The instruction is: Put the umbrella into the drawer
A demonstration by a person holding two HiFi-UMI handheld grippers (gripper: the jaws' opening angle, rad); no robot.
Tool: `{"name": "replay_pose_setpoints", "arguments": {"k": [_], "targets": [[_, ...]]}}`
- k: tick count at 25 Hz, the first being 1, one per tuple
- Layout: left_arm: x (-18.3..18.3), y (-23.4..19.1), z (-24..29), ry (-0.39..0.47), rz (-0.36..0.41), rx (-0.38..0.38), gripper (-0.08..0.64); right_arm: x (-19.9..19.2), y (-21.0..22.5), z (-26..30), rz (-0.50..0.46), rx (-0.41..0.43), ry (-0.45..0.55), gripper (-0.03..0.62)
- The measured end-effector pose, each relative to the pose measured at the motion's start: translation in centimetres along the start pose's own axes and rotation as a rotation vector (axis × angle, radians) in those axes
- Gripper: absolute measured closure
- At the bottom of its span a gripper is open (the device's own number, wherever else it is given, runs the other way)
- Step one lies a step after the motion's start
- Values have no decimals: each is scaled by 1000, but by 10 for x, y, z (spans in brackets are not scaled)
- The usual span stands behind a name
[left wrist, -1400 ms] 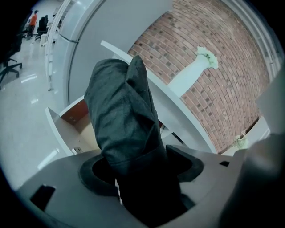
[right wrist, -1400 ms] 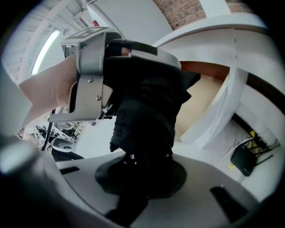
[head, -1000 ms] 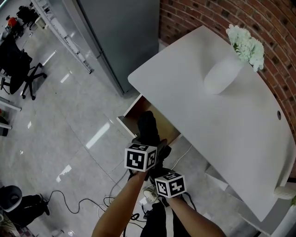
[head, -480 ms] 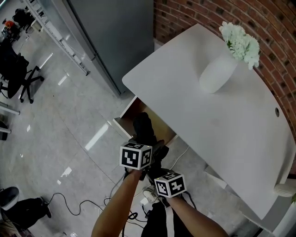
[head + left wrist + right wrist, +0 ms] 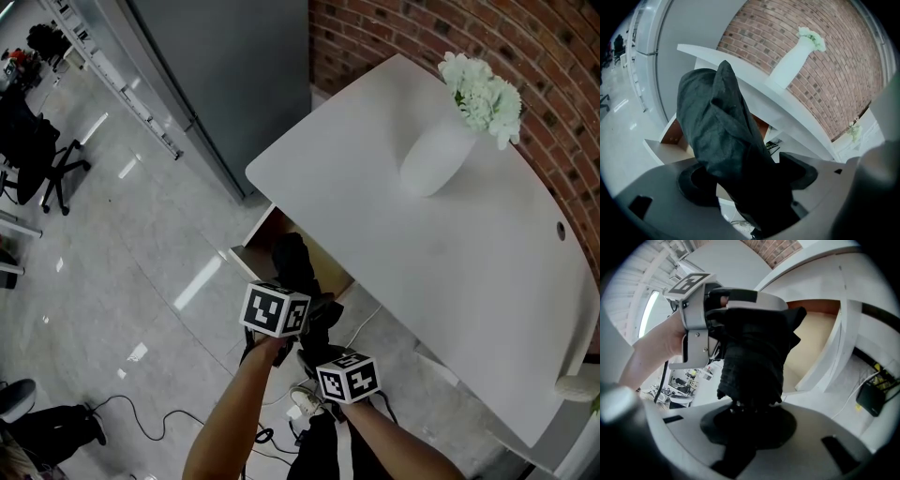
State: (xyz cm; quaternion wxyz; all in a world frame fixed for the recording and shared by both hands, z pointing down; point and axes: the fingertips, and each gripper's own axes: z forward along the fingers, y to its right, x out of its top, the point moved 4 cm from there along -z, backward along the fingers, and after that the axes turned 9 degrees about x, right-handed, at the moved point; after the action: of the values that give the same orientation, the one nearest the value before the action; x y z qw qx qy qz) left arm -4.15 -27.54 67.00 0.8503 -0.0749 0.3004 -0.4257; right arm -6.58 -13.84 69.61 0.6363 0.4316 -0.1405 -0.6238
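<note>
At far left, at 9 o'clock, a chair (image 5: 37, 155) on the glossy floor (image 5: 141, 234); at 7 o'clock, a black cable (image 5: 141, 408) trailing across it. At 11 o'clock, a tall grey panel (image 5: 225, 66).

Toward the middle, an open drawer (image 5: 251, 251) under the near corner of the table (image 5: 450, 262), wooden inside. Black folded umbrella (image 5: 292, 258) slanting up, top end toward 12 o'clock and over the drawer's open inside, in the claws rather than lying in it.

Straddles the umbrella's middle with the left claw (image 5: 750, 178): jaws spread wide, fabric between the pads, loose rather than squeezed, a sliver of gap at the left pad. At 5 o'clock from that, pinches the umbrella's lower end with the right claw (image 5: 747, 420), jaws nearly together and tight on it. Both forearms (image 5: 225, 422) entering from 6 o'clock.

Farther right, at 1 o'clock on the table, a white vase (image 5: 433, 161) with pale flowers (image 5: 483, 94); behind, along the top and right edge, a brick wall (image 5: 394, 28).
</note>
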Motion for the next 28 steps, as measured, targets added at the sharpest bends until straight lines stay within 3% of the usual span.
{"name": "replay_pose_setpoints", "arguments": {"k": [3,7,10,13,18,28], "targets": [[1,1,-2,1,15,-25,183,0,-2,-1,6,17,4,512],[-4,-10,-8,-14,-105,-156,183,-1,-1,-5,-15,30,-9,512],[-8,-17,-11,-15,-130,-154,183,-1,-3,-4,-25,46,-20,512],[-5,-17,-10,9,-110,-111,183,0,-5,-2,8,70,-1,512],[7,-5,-10,79,-2,-61,183,4,-6,-1,64,110,29,512],[10,-8,-11,45,48,-151,163,11,-3,-4,24,98,22,514]]}}
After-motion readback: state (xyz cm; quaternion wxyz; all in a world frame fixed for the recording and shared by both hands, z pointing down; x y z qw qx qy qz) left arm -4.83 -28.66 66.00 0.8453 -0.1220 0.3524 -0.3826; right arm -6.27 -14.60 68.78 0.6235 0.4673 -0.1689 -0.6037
